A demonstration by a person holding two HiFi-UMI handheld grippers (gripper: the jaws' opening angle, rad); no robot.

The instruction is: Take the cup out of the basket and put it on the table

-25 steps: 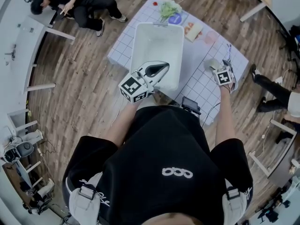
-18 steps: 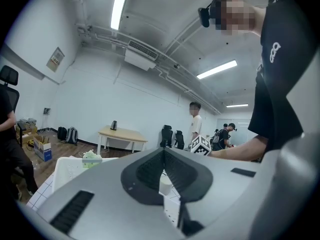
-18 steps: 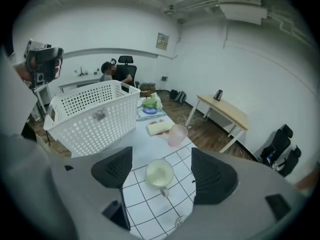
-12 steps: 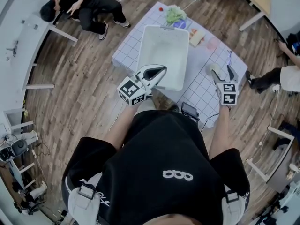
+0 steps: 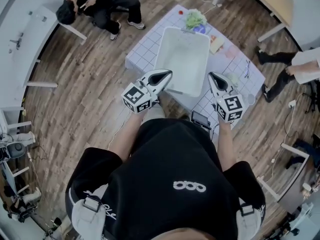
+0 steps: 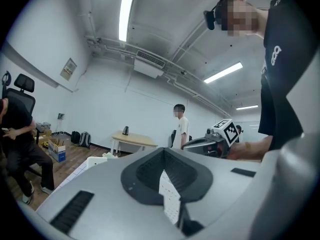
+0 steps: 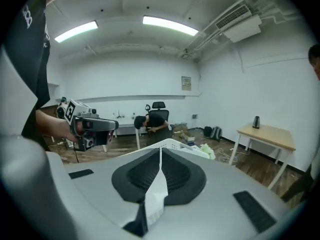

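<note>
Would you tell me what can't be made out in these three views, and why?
- Head view: pale object beside the right gripper, maybe the cup; too small to identify.
- Head view: basket contents; too small, washed out.
- Head view: green item at the far end of the table; too small.
- Both gripper views: no cup visible; each gripper's own body fills the lower frame.

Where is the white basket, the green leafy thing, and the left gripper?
white basket (image 5: 182, 59): head view, its bare bottom.
green leafy thing (image 5: 195, 18): head view, its middle.
left gripper (image 5: 167, 74): head view, its jaw tips.
</note>
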